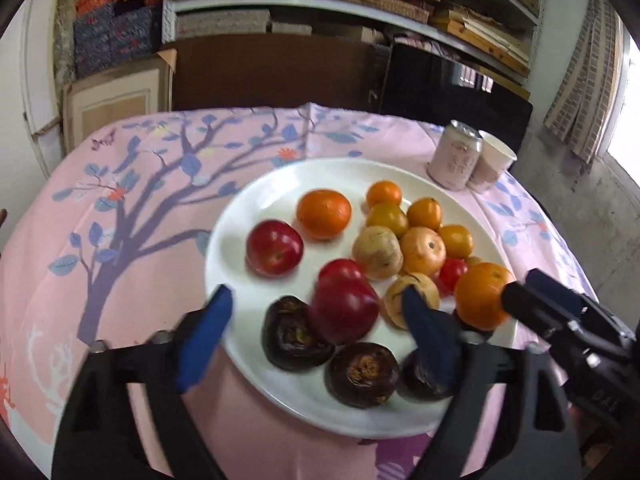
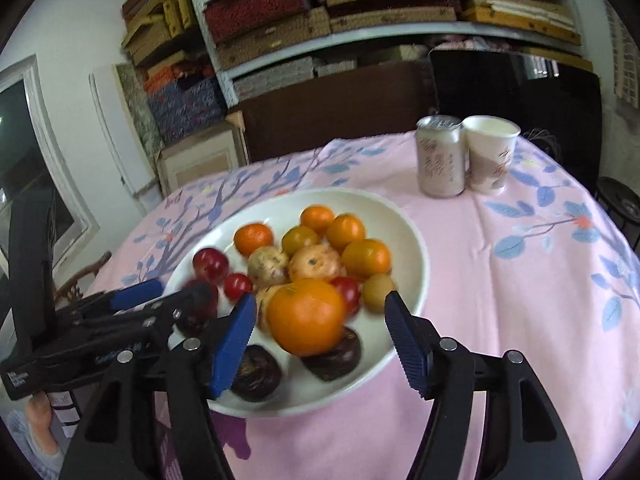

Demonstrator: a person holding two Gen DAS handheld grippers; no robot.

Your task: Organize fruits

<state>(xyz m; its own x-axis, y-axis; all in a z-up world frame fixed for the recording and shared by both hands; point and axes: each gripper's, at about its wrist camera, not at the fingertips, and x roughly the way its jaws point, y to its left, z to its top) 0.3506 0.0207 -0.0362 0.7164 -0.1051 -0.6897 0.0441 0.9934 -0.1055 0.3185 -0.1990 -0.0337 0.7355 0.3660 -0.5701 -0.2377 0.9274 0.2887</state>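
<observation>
Round orange fruit (image 2: 306,316) lain between spread blue pads of right gripper (image 2: 320,336), untouched, dark red plum (image 1: 345,310) framed by wide-open left gripper (image 1: 320,316), white plate (image 1: 256,196) beneath.

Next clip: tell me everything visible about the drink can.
The can is pale pink with a darker printed pattern and a silvery metal top, seemingly unopened. It stands upright on the pink tablecloth, beyond the plate, and close against a paper cup beside it. Neither gripper is near it.

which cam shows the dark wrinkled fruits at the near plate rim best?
Left wrist: three dark wrinkled fruits show, one partly behind a blue finger. Right wrist shows only two, blurred and partly covered by the big orange.
</observation>
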